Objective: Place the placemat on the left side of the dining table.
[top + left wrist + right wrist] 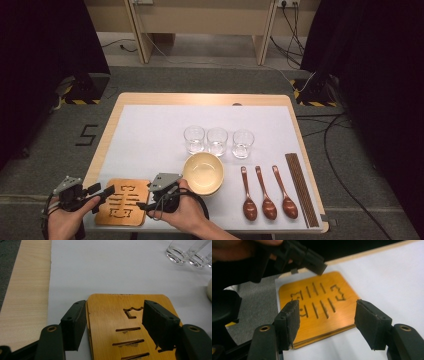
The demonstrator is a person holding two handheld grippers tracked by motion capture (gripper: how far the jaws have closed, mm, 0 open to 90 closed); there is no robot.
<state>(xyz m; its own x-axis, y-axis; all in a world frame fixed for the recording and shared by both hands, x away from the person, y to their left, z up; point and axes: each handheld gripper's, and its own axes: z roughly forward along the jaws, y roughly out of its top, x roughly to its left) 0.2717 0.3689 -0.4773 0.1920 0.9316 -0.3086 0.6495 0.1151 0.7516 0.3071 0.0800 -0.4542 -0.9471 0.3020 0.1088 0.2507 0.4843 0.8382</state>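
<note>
A square wooden trivet (pixel 122 202) with cut-out slots lies flat on the white mat at the front left. My left gripper (pixel 102 194) is open at its left edge. In the left gripper view that edge of the trivet (pixel 112 315) runs between the jaws of the gripper (pixel 115 327), one jaw outside it and one above the wood. My right gripper (pixel 145 197) is open at the trivet's right side. In the right gripper view the gripper (pixel 327 322) straddles the near edge of the trivet (pixel 317 302), with the left gripper (pixel 312 263) over the far edge.
A pale bowl (pixel 203 172) stands just right of the right hand. Three clear glasses (pixel 217 141) line up behind it. Three wooden spoons (pixel 267 192) and dark chopsticks (pixel 301 190) lie at the right. The wooden table rim (pixel 200 99) frames the mat.
</note>
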